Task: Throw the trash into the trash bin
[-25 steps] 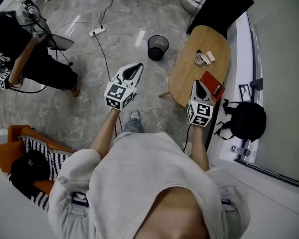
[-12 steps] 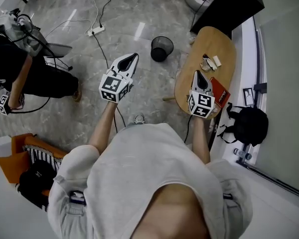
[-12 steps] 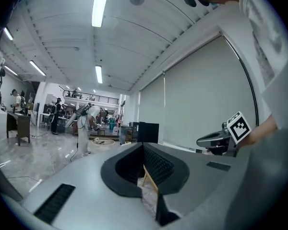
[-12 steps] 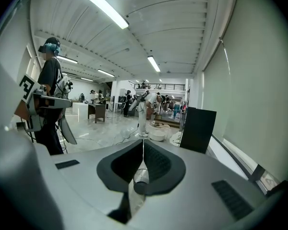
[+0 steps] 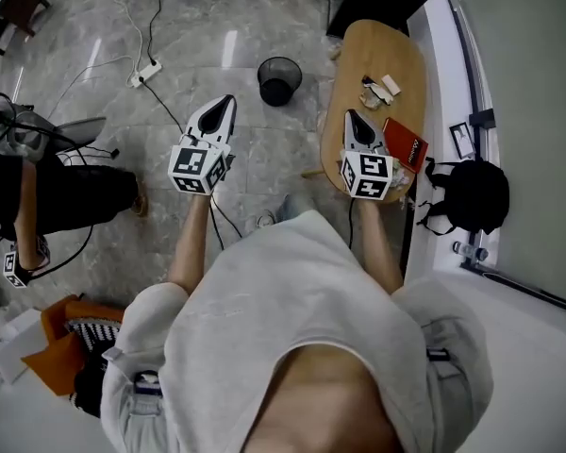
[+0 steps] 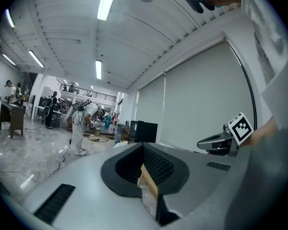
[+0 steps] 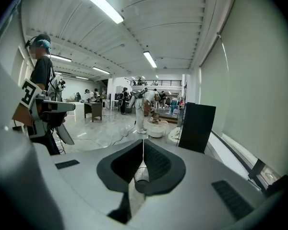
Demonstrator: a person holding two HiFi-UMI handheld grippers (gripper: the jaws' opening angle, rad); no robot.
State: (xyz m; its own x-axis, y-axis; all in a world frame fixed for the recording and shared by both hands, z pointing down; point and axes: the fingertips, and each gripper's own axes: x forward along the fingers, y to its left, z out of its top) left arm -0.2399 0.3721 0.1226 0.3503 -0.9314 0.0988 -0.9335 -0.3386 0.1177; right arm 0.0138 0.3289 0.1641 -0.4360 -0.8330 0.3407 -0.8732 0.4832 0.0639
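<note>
Head view alone takes in the task's things. An oval wooden desk (image 5: 396, 55) stands by the window wall. It carries a small heap of crumpled paper trash (image 5: 378, 89) near its far end and a red booklet (image 5: 406, 145) nearer the person. A black mesh trash bin (image 5: 278, 80) stands on the grey floor (image 5: 264, 26) just beside the desk's far left edge. Its inside is dark, so what it contains cannot be made out. A black backpack (image 5: 474, 201) sits to the right of the desk, by the window. The left tool (image 5: 224, 104) is held over open floor and points roughly toward the bin. The right tool (image 5: 354, 119) shows over the desk's near end, short of the trash and apart from it.

Left gripper view shows neither desk, bin nor trash heap. Its own jaws are pressed together at the tips, pinching a tan scrap (image 6: 148, 178) with crinkled clear film on it in the slot behind them. Beyond them it shows the right tool at the frame's right, a lowered blind (image 6: 197, 104), and a distant hall with people (image 6: 79, 123). Right gripper view shows its jaws pressed together with nothing clearly between them. A tall black panel (image 7: 196, 126) stands ahead, and the left tool is off to the left.
</note>
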